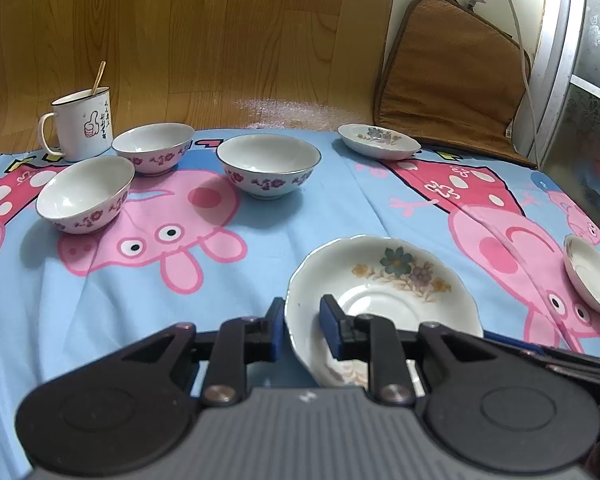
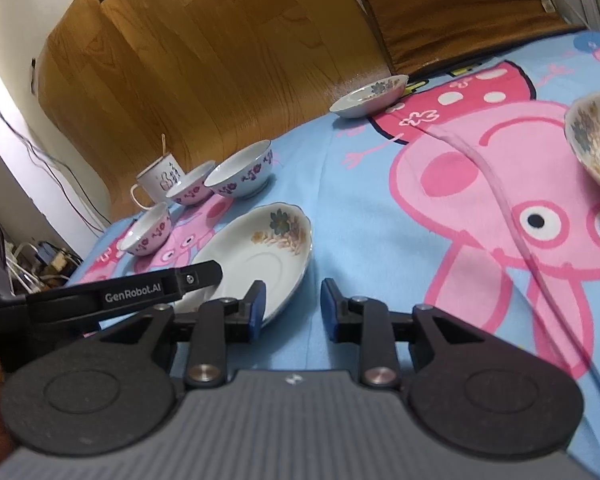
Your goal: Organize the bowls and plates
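Straddling the near rim of the flowered plate point(image 1: 384, 300) on the cartoon cloth point(image 1: 260, 272), the left claw point(image 1: 304, 328) stands slightly spread, seemingly not pinching; the right claw point(image 2: 293, 310) hangs spread and empty beside it; next, closing and carrying it toward the far plate point(image 1: 378, 141).

3 white bowls, red-purple flowers outside, upright on the cartoon-pig cloth: near-left bowl point(image 1: 85, 194), far-left bowl point(image 1: 153, 147) just behind it, middle bowl point(image 1: 268, 165) apart to the right. 3 floral plates: large scalloped plate point(image 1: 384, 300) nearest, its near rim between blue gripper pads; far plate point(image 1: 378, 141) at the cloth's back edge; right plate point(image 1: 592, 274) tilted.
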`<state>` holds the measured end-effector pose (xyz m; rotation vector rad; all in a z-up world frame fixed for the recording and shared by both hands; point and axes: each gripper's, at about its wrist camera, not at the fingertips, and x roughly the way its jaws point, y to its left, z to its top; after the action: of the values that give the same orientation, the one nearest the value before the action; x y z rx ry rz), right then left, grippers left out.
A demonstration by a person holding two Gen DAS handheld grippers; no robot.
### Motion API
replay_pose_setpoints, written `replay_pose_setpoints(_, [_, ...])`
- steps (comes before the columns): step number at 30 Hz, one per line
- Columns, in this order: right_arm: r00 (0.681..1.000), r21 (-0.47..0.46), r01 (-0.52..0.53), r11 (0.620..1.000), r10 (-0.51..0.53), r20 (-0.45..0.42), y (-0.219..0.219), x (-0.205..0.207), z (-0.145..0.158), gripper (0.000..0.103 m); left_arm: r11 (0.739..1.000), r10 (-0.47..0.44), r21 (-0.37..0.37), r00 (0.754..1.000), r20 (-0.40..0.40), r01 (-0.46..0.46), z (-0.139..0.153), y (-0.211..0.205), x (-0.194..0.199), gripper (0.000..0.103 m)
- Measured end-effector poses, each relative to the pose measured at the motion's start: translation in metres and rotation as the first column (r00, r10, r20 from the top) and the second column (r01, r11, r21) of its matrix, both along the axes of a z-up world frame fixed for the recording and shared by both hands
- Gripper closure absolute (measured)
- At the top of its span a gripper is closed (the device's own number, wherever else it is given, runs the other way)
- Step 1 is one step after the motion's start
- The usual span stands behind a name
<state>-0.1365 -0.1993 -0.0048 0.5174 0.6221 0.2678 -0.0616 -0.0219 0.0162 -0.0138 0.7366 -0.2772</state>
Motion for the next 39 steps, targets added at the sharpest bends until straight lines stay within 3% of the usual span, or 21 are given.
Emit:
replay_pose_setpoints(5, [1.000,-0.044,-0.003,0.999,0.003,0.000,0.006,-0.001,0.004,0.071,1.000,-0.001,0.001,1.000,0.001,0.001,0.000,0.000,0.000,0.083])
replay_pose_setpoints(8, [0.999,-0.085,-0.022,0.996,0.024,0.022,0.013,-0.004,0.008,0.083,1.000,-0.002,0.002,1.000,0.002,0.002,0.000,0.000,-0.001,0.083])
replay_pose_setpoints(11, [0.999,-0.124,-0.012,0.992,0.016,0.033,0.015,-0.005,0.009,0.083,1.000,-0.002,-0.015,1.000,-0.011,0.002,0.001,0.000,0.000,0.084])
replay_pose_setpoints(15, [0.998,-0.144,0.045,0.988,-0.037,0.057,0.006,-0.009,0.012,0.085,0.998,-0.041,-0.056,0.998,-0.039,0.039,0.003,-0.008,0.002,0.085])
replay_pose_setpoints(20, [0.986,-0.163,0.145,0.976,-0.128,0.108,-0.019,-0.022,0.019,0.085,0.992,-0.120,-0.034,0.993,-0.006,0.120,0.013,-0.047,0.004,0.084])
replay_pose_setpoints(24, [0.961,-0.169,0.253,0.953,-0.227,0.158,-0.049,-0.040,0.026,0.085,0.974,-0.222,-0.037,0.975,0.013,0.222,0.024,-0.090,0.006,0.084])
replay_pose_setpoints(30, [0.897,-0.197,0.424,0.884,-0.380,0.226,-0.092,-0.071,0.031,0.085,0.927,-0.375,-0.004,0.927,0.014,0.375,0.027,-0.166,0.005,0.088])
replay_pose_setpoints(31, [0.889,-0.200,0.439,0.876,-0.391,0.238,-0.097,-0.075,0.032,0.086,0.912,-0.410,-0.014,0.912,0.011,0.410,0.027,-0.176,0.004,0.095])
replay_pose_setpoints(32, [0.884,-0.207,0.449,0.869,-0.399,0.245,-0.100,-0.076,0.032,0.093,0.895,-0.446,-0.025,0.895,0.005,0.446,0.027,-0.188,0.003,0.095])
replay_pose_setpoints(34, [0.874,-0.228,0.467,0.854,-0.408,0.262,-0.106,-0.079,0.032,0.095,0.881,-0.473,0.002,0.881,0.013,0.473,0.027,-0.209,-0.002,0.095])
replay_pose_setpoints(37, [0.861,-0.253,0.499,0.829,-0.441,0.254,-0.113,-0.069,0.027,0.095,0.878,-0.479,0.024,0.878,0.014,0.478,0.022,-0.228,-0.001,0.095])
replay_pose_setpoints(39, [0.864,-0.222,0.495,0.840,-0.447,0.232,-0.122,-0.064,0.023,0.095,0.886,-0.463,0.000,0.886,0.004,0.463,0.021,-0.227,0.005,0.095])
